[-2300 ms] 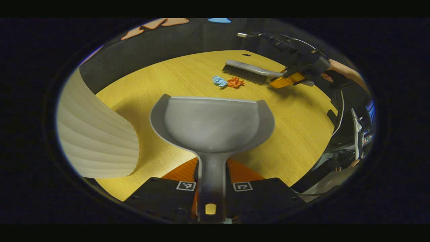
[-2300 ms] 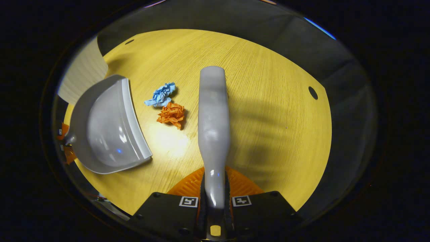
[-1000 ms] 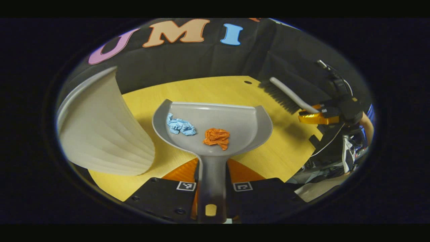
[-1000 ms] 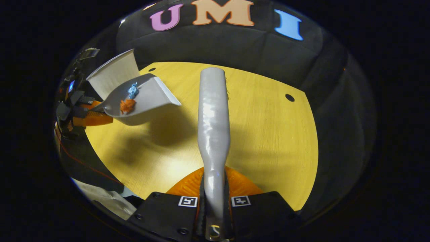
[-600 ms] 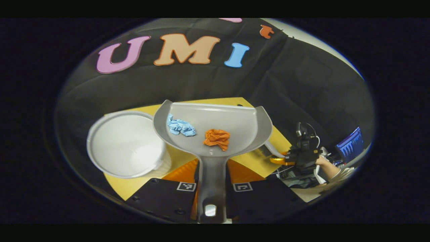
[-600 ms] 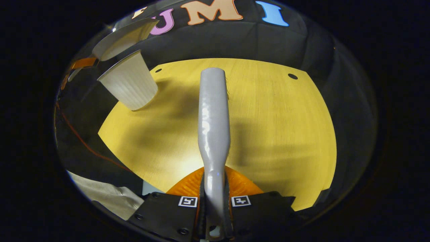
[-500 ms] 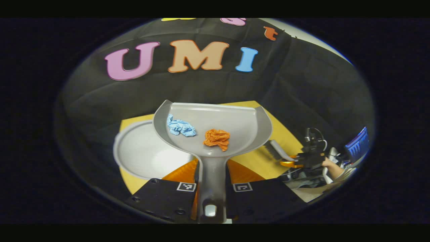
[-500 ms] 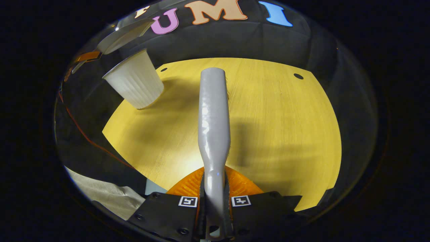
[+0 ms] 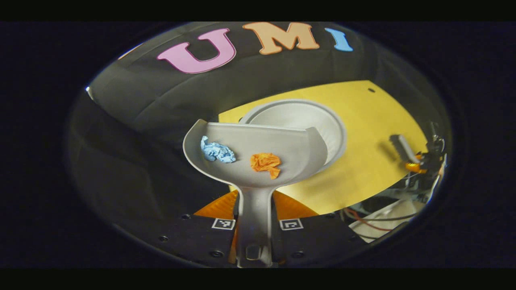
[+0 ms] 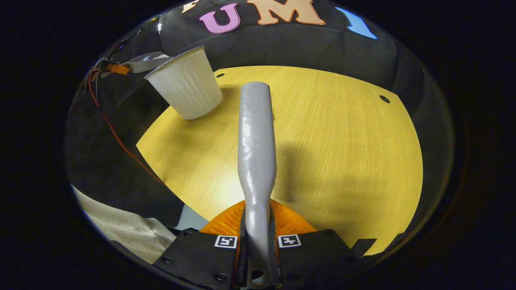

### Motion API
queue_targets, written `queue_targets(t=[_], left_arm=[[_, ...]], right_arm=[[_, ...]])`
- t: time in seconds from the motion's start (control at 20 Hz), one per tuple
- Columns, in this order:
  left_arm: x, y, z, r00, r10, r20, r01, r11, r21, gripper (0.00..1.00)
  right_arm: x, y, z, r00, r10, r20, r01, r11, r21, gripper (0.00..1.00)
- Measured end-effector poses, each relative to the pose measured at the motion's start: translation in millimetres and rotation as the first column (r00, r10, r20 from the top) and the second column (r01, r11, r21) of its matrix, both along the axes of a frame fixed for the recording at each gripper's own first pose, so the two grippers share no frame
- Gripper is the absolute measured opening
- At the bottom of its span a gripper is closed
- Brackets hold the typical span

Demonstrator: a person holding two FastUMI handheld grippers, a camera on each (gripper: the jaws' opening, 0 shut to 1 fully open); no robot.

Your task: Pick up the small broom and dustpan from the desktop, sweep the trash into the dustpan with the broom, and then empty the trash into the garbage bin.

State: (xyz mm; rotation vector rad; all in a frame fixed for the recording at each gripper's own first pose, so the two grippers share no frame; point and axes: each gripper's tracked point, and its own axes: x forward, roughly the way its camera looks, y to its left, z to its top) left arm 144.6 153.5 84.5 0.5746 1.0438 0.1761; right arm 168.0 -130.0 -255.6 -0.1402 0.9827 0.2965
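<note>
My left gripper (image 9: 254, 219) is shut on the handle of the grey dustpan (image 9: 290, 149), held in the air. A blue paper wad (image 9: 217, 152) and an orange paper wad (image 9: 265, 162) lie in its scoop. Just beyond and below the scoop's lip stands the white ribbed garbage bin (image 9: 322, 117), its mouth open. My right gripper (image 10: 257, 245) is shut on the grey broom (image 10: 256, 133), whose back points away over the yellow desktop (image 10: 342, 153). In the right gripper view the garbage bin (image 10: 185, 90) stands far left with the dustpan (image 10: 143, 62) above its rim. The broom (image 9: 401, 147) shows small at the right of the left gripper view.
The desktop (image 9: 371, 161) ends close to the bin on its left side, with dark booth cloth beyond. Two small holes (image 10: 384, 98) mark the desktop's far edge. A red cable (image 10: 117, 137) and a light sleeve (image 10: 121, 233) lie off the near left edge.
The dustpan with both wads has swung left and over the bin, so the bin now sits behind its lip. The broom has stayed held over the desktop.
</note>
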Motion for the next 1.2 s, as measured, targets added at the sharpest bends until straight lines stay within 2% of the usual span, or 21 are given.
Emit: queue_targets(t=[0.05,0.3,0.45,0.6,0.7,0.8,0.9,1.05,1.2], left_arm=[[-3.2,-0.2,-3.4,1.000,-0.003,-0.017,0.004,0.999,0.033,0.26],[-3.8,8.9,-7.3,0.997,-0.039,-0.070,0.044,0.996,0.079,0.25],[-2.0,10.7,-2.2,0.996,-0.051,-0.071,0.060,0.990,0.131,0.25],[-4.8,11.9,1.3,0.997,-0.042,-0.061,0.050,0.988,0.143,0.26],[-8.3,10.6,-0.7,0.999,-0.028,-0.039,0.032,0.996,0.088,0.26],[-3.8,5.3,-1.0,1.000,-0.018,0.018,0.018,1.000,-0.019,0.26],[3.3,-5.0,6.3,0.993,0.003,0.116,0.012,0.991,-0.136,0.26],[10.6,-38.3,24.8,0.974,-0.002,0.227,0.069,0.955,-0.290,0.25],[9.9,-83.7,36.9,0.955,-0.077,0.285,0.163,0.942,-0.292,0.26]], right_arm=[[0.3,0.2,-0.7,1.000,0.006,0.002,-0.006,1.000,-0.008,0.22],[1.3,0.2,1.4,1.000,-0.001,-0.003,0.001,1.000,-0.015,0.22],[0.8,-0.5,1.1,1.000,-0.003,0.004,0.003,1.000,-0.012,0.22],[0.7,-0.4,1.2,1.000,0.001,0.009,-0.001,1.000,-0.017,0.22],[1.7,0.0,4.4,1.000,0.001,0.022,-0.001,1.000,-0.017,0.22],[2.4,-1.3,3.5,0.999,0.007,0.034,-0.006,1.000,-0.016,0.22],[2.7,-1.2,3.8,0.999,0.007,0.047,-0.007,1.000,-0.020,0.22],[4.1,-0.1,3.7,0.997,-0.008,0.071,0.008,1.000,0.004,0.22],[3.8,2.2,2.9,0.995,-0.045,0.093,0.043,0.999,0.027,0.22]])
